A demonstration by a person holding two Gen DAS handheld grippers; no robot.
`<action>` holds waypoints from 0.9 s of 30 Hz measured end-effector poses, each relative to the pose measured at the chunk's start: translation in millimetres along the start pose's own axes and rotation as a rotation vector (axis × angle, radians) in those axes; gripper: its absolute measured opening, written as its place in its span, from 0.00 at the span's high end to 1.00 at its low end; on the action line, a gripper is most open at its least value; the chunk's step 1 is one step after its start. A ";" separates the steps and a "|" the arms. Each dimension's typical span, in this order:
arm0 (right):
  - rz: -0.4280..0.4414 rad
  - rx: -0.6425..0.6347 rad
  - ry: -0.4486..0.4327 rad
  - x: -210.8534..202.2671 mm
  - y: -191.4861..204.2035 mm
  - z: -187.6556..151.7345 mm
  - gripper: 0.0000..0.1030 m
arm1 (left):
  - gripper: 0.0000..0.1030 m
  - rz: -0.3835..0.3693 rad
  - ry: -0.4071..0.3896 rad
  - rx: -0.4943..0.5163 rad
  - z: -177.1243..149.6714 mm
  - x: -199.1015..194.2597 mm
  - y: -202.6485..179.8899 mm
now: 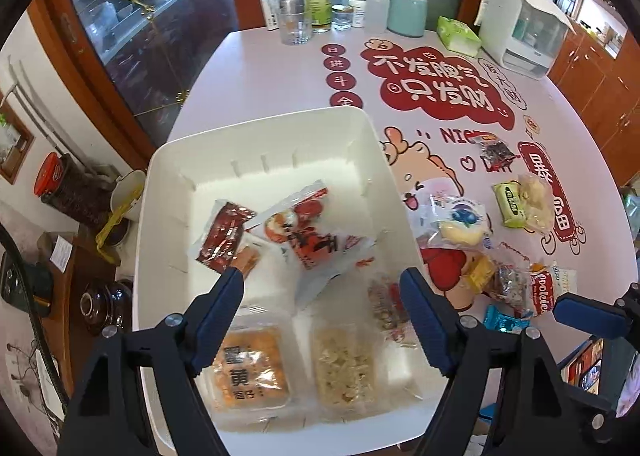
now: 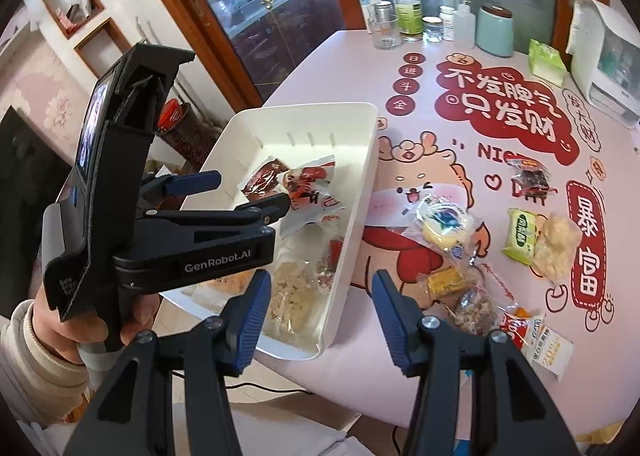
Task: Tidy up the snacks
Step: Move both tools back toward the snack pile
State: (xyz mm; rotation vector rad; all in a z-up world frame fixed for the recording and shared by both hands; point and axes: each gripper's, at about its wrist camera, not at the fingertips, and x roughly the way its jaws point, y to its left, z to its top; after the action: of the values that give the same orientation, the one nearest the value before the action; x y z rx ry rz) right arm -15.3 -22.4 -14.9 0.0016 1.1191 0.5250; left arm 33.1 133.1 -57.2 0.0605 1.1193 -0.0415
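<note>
Person's hand [image 2: 132, 308] — only right wrist's view.

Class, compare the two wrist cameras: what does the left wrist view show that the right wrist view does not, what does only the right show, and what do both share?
Only the left wrist view shows the orange boxed snack in full, lying in the bin. Only the right wrist view shows the person's hand holding the left gripper from the side. Both show the white bin, the green snack pack on the table, and open, empty jaws.

Wood-framed glass cabinet [image 1: 160, 15] behind pink table [image 1: 260, 67]; perhaps daylight right.
</note>
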 end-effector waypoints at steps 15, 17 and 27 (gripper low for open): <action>-0.029 0.159 -0.024 -10.5 -51.3 -4.4 0.47 | 0.22 -0.075 0.005 0.074 25.3 11.2 -47.8; -0.035 0.191 -0.029 -11.8 -62.1 -4.4 0.46 | 0.20 -0.095 0.001 0.085 31.7 11.0 -58.0; -0.053 0.360 -0.048 -19.4 -123.2 -6.6 0.46 | 0.18 -0.166 -0.031 0.151 70.8 8.4 -112.0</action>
State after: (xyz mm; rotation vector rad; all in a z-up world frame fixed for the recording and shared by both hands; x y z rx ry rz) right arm 22.1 -140.1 -33.3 0.2949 1.1503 0.2698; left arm 93.1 16.4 -37.2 0.1014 1.0865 -0.2743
